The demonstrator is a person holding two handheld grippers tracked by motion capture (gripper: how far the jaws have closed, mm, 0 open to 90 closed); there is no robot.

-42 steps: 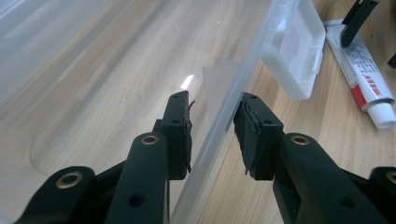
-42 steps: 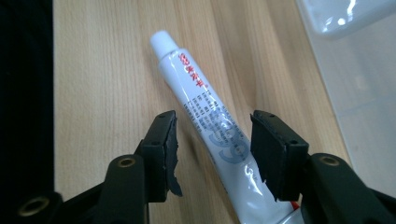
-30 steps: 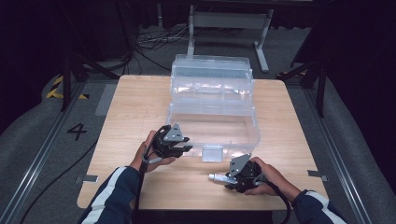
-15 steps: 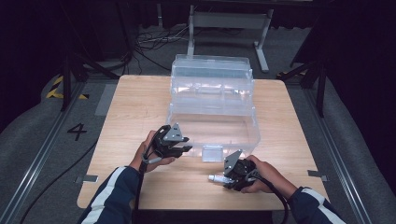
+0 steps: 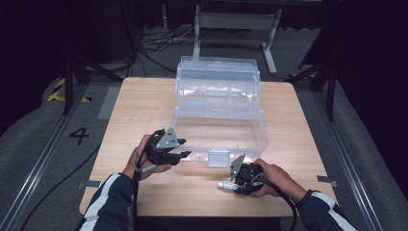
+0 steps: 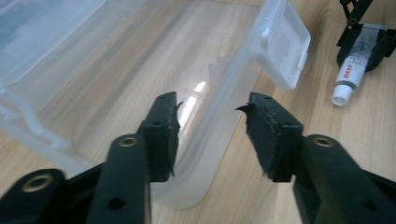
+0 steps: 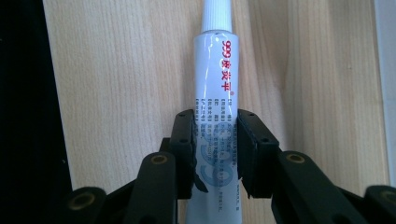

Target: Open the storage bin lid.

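Lying flat: white tube (image 7: 217,116), ribbed cap, red-blue print.

Left gripper (image 5: 182,155), previously closed near the front edge of the clear plastic box (image 5: 219,126): jaws now opened wider, standing astride the front wall without pressing on it. Right gripper (image 5: 230,183): jaws closed further, now clamped on both sides of the white tube (image 7: 215,107). Right gripper and tube shifted slightly toward the bench's (image 5: 139,110) near edge.
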